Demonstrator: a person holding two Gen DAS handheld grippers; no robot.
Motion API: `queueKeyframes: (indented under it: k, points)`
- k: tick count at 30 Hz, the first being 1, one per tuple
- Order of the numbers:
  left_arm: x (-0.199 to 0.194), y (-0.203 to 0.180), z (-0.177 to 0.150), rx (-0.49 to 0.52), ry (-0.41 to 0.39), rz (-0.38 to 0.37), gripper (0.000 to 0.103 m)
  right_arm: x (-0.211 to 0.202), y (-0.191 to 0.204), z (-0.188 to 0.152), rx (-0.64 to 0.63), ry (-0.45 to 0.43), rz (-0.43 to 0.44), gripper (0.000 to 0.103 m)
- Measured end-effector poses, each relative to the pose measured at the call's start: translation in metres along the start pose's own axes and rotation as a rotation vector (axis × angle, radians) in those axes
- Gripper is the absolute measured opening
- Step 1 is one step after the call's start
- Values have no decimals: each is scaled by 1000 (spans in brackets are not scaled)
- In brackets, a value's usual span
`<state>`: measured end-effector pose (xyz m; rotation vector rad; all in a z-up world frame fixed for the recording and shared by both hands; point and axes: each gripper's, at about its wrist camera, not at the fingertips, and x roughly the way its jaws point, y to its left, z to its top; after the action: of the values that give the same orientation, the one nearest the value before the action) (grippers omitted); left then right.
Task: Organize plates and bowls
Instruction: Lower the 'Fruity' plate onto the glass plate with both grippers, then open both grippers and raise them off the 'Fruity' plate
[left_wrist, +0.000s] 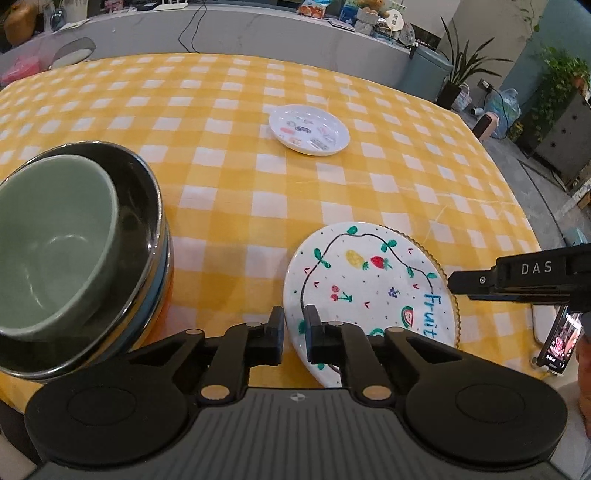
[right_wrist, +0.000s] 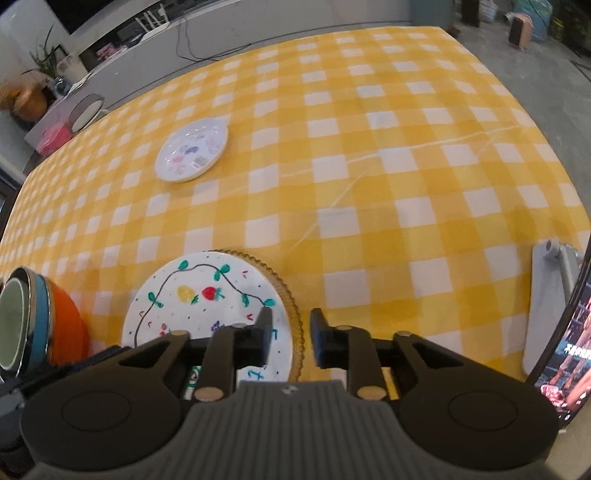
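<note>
Checked tablecloth (left_wrist: 229, 206): left gripper (left_wrist: 295, 321) pinches fruit plate (left_wrist: 369, 280) rim for stacking; right gripper (right_wrist: 290, 325) straddles far rim, parted, gripping nothing

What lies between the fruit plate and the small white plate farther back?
Only bare checked tablecloth separates the fruit plate from the small white plate, in both wrist views.

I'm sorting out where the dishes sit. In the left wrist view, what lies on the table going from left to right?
Stack of bowls → small white plate → fruit plate → phone at the right edge.
</note>
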<state>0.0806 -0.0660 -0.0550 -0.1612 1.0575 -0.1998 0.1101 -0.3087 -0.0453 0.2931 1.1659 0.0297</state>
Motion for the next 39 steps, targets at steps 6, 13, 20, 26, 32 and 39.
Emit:
queueKeyframes:
  k: [6, 13, 20, 26, 32, 39]
  points:
    - [3, 3, 0, -23, 5, -16, 7, 3, -2, 1, 24, 26, 6, 24]
    - [5, -3, 0, -7, -3, -10, 4, 9, 0, 2, 44, 62, 25, 24]
    - [5, -6, 1, 24, -3, 0, 4, 8, 5, 1, 29, 69, 11, 23]
    - [-10, -15, 7, 127, -69, 3, 22, -3, 7, -1, 20, -13, -15, 36]
    - [-13, -16, 25, 135, -90, 3, 24, -11, 13, 1, 4, -119, 5, 57]
    - [-9, -13, 50, 95, -128, 39, 44, 7, 0, 17, 158, -137, 132, 64]
